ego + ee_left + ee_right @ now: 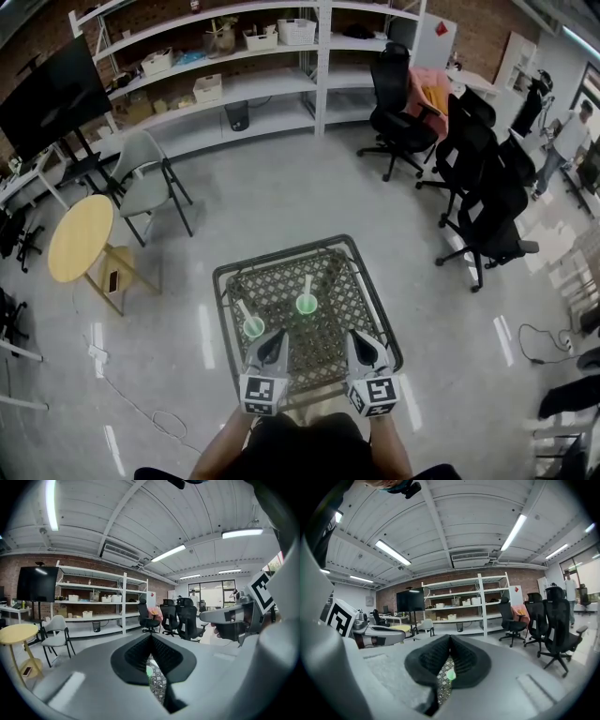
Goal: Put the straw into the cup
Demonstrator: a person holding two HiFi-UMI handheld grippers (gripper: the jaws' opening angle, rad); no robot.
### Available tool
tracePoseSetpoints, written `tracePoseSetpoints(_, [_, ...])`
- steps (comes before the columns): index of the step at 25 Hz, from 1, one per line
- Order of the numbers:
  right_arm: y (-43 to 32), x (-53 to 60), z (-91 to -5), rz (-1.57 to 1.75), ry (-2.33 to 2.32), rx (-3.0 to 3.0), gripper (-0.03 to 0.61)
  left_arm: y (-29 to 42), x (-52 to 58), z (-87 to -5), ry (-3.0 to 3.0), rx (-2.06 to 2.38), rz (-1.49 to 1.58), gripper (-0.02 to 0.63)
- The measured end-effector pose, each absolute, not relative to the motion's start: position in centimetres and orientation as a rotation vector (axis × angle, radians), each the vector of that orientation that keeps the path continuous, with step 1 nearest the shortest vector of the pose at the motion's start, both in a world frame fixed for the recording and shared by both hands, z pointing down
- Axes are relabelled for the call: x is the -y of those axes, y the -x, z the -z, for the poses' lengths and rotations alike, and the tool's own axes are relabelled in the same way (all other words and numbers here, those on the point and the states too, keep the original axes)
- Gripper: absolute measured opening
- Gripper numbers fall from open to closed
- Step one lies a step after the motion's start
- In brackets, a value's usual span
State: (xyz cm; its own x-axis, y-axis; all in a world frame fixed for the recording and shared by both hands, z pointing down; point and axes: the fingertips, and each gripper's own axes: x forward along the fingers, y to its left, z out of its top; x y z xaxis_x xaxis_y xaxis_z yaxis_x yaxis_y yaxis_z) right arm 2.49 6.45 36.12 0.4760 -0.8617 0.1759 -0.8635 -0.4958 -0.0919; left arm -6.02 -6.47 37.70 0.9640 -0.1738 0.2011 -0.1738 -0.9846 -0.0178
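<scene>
Straw check: the left straw leans in the left cup, just ahead of the left gripper. The right straw stands in the right cup, further ahead and between the 2 grippers. The left and the right gripper both have jaws pressed together on nothing. Straws like these are probably light, thin and easy to crush, so I'd pinch gently mid-shaft, and the cups likely tip easily too. The table is open mesh with its rim right under both grippers. Plenty of free room above.

Head view steeply down; tool views level toward shared shelves
</scene>
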Motion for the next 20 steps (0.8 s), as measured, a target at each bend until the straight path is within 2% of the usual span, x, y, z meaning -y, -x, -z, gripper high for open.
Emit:
tracePoseSetpoints(11, [1.4,-7.0,-36.8,-0.312,-2.709,1.548,0.003,10.2,5.3,-38.3,-3.116,0.218,-0.35,0.008])
tracePoseSetpoints(20, [2.0,-7.5,-36.8,-0.315,-2.725,1.511,0.003,9.8,5.0,-37.7,-3.122,0.163,-0.325,0.008])
